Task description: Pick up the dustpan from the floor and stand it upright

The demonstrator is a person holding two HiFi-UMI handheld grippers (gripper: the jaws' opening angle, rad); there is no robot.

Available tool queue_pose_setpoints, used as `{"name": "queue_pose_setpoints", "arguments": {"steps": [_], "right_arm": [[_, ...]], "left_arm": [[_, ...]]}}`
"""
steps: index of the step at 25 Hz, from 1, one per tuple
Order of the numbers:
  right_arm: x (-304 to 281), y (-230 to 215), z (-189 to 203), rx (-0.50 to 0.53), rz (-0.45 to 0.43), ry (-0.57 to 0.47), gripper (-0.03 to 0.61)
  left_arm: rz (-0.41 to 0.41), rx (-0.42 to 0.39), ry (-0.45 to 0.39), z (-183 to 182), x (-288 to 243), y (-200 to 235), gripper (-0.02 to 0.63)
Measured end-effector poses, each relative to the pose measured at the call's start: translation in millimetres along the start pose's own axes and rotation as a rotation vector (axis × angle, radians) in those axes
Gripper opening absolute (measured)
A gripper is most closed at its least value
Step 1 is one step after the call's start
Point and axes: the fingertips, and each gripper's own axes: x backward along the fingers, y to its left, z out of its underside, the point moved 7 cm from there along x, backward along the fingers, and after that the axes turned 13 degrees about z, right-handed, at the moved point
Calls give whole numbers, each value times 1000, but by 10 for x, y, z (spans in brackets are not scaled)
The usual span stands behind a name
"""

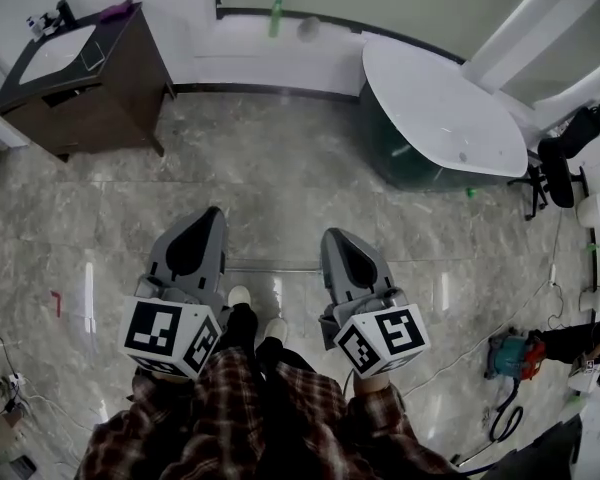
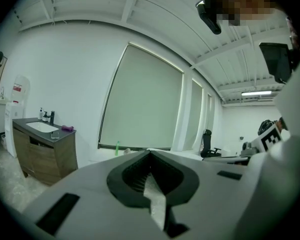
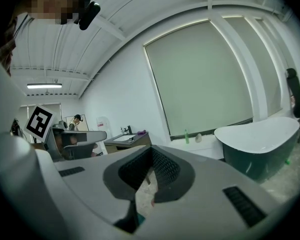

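No dustpan shows in any view. In the head view my left gripper [image 1: 214, 212] and my right gripper [image 1: 330, 234] are held side by side above the grey marble floor [image 1: 280, 178], both pointing ahead. Each has its jaws together with nothing between them. The left gripper view shows the left gripper [image 2: 150, 152] with its tips meeting, aimed at a blinded window. The right gripper [image 3: 151, 148] is likewise shut in its own view. Below them are the person's plaid trousers [image 1: 270, 408] and white shoes [image 1: 241, 295].
A dark wood vanity with a sink [image 1: 85, 73] stands at the far left. A white oval tub on a dark green base [image 1: 440, 103] is at the far right, a black office chair [image 1: 565, 148] beyond it. A green bottle [image 1: 276, 16] sits on the sill. A teal tool [image 1: 513, 356] and cables lie at right.
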Motion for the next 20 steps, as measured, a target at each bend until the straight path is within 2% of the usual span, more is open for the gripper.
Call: {"name": "queue_pose_setpoints", "arguments": {"steps": [9, 14, 20], "right_arm": [[-812, 367, -229, 20, 13, -45, 11], [-947, 387, -364, 21, 50, -80, 11], [-1008, 274, -458, 24, 86, -78, 11]], "left_arm": [[90, -27, -14, -225, -381, 645, 11], [134, -45, -18, -333, -513, 775, 11], [147, -42, -16, -400, -635, 801, 11]]}}
